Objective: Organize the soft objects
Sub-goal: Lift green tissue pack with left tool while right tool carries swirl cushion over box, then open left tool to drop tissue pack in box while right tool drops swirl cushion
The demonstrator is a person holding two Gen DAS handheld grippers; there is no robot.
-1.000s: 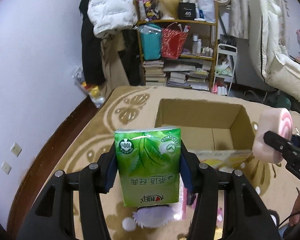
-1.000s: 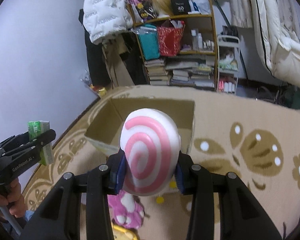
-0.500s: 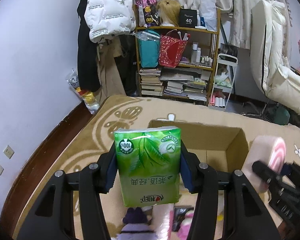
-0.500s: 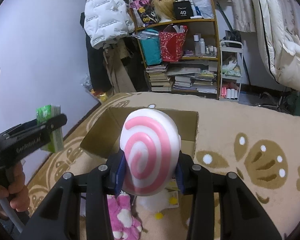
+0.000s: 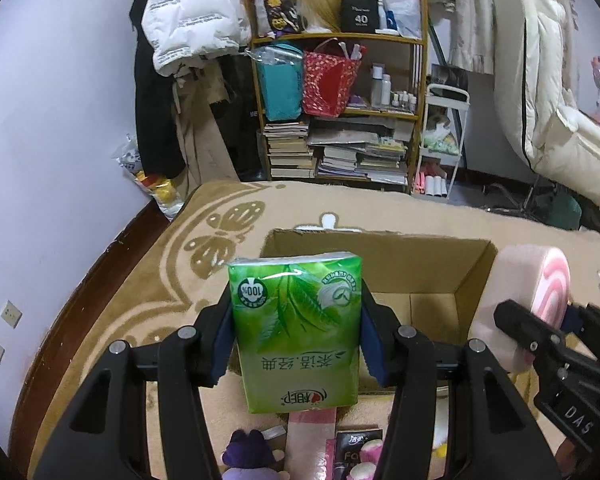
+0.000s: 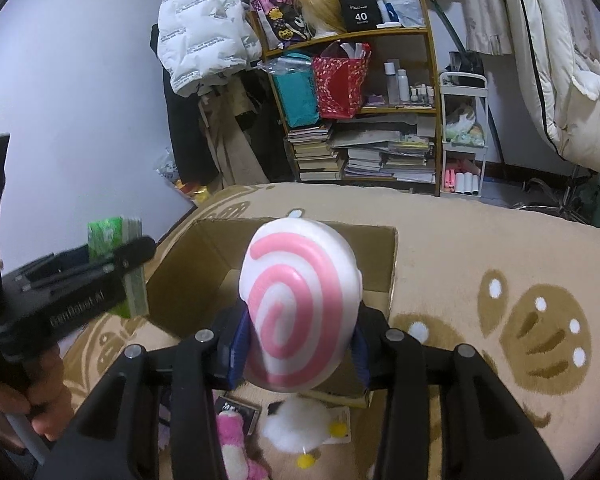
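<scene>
Centre frame, our left gripper (image 5: 296, 340) clamps a glossy green tissue pack (image 5: 296, 332) before the open cardboard box (image 5: 380, 252). Our right gripper (image 6: 298, 344), jaws opening, has the squashy pink-swirl round cushion (image 6: 300, 312) between its pads

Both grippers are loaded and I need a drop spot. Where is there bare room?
The cardboard box floor shows bare behind the green tissue pack and beside the pink swirl cushion. The rug right of the box is free. Crowded: plush toys in front of the box.
</scene>
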